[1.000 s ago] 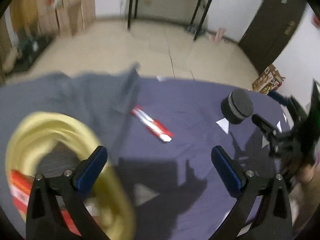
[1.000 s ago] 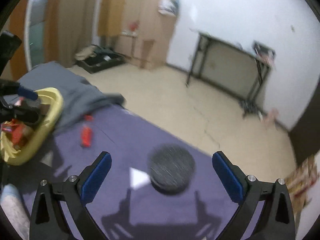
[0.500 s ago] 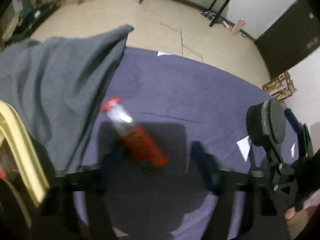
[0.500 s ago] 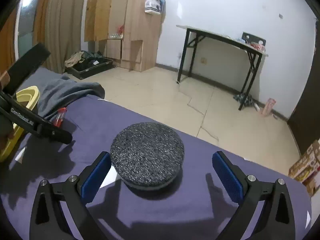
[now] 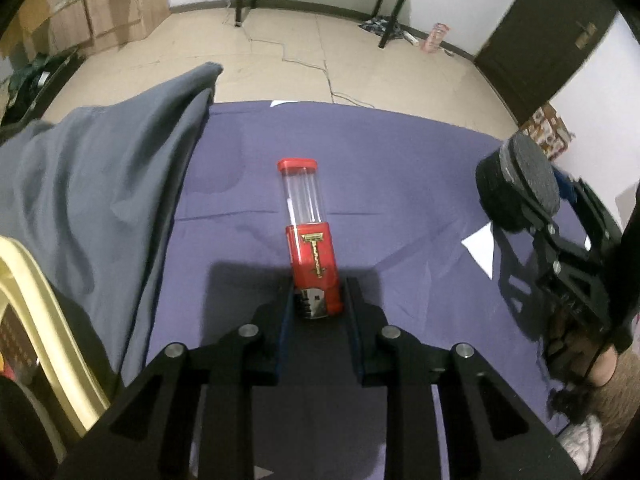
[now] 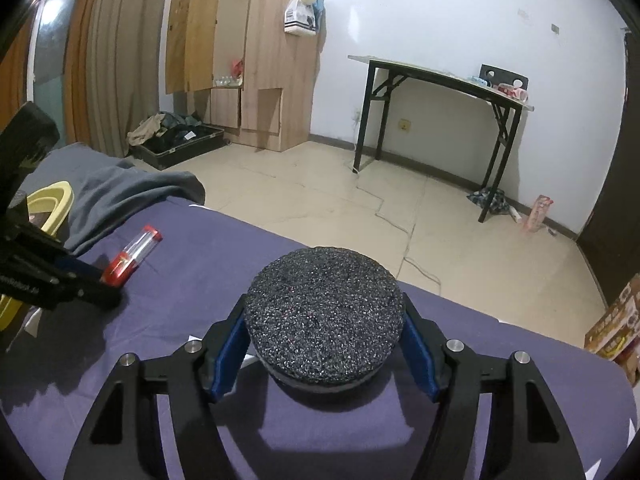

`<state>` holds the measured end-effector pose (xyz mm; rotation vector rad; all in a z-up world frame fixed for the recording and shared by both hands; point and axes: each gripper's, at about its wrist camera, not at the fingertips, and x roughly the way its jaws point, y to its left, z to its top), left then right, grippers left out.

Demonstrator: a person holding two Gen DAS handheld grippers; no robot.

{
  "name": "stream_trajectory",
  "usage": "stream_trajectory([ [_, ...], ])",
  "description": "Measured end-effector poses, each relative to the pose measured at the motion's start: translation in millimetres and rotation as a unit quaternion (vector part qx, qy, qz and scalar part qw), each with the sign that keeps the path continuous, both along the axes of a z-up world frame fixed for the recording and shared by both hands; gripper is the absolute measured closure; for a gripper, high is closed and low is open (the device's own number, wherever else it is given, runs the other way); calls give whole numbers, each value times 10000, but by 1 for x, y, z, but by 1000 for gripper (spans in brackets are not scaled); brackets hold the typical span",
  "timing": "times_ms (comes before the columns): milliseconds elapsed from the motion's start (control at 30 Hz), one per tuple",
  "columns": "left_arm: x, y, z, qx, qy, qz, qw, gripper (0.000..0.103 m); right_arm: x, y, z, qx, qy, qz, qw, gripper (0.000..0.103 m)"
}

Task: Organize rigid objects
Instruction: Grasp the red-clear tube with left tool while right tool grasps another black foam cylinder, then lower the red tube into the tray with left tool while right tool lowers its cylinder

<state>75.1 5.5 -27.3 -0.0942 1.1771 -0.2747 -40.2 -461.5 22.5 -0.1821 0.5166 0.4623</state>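
Observation:
A red and clear razor case (image 5: 310,236) lies on the purple cloth (image 5: 400,168). My left gripper (image 5: 318,300) is shut on its near red end; it also shows in the right wrist view (image 6: 86,286), with the case (image 6: 132,254) pointing away. My right gripper (image 6: 324,344) is shut on a round dark grey speckled puck (image 6: 324,320), which is seen at the right in the left wrist view (image 5: 520,184). A yellow basket (image 5: 28,300) holding red items sits at the left.
A grey cloth (image 5: 92,184) is bunched over the table's left side beside the basket. White paper scraps (image 5: 480,248) lie on the purple cloth near the right gripper. Past the table's far edge is tiled floor with a black folding table (image 6: 440,108).
My left gripper swung from over the basket to the razor case and shut on its near end. My right gripper moved forward around the puck and shut on it.

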Motion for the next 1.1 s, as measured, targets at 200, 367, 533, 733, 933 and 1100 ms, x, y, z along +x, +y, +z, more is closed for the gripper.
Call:
stream_trajectory([
  [200, -12, -8, 3, 150, -384, -327, 9986, 79, -6, -12, 3, 185, -98, 20, 9998, 36],
  [367, -49, 13, 29, -590, -534, -473, 9957, 79, -27, -4, 22, 435, -319, 473, 9974, 36],
  [533, -106, 65, 75, -937, -1169, -187, 9885, 92, -47, 23, 43, 733, -174, 1169, 9903, 36],
  [733, -165, 150, 91, -655, -1661, 802, 9807, 92, -72, 98, 70, 610, -271, 2271, 9716, 36],
  [933, -197, 214, 92, -653, -2111, 1496, 9637, 92, -93, 162, 79, 407, -330, 3094, 9495, 36],
  [1100, -207, 250, 96, -583, -2336, 1962, 9506, 92, -88, 202, 87, 412, 36, 3482, 9365, 36],
])
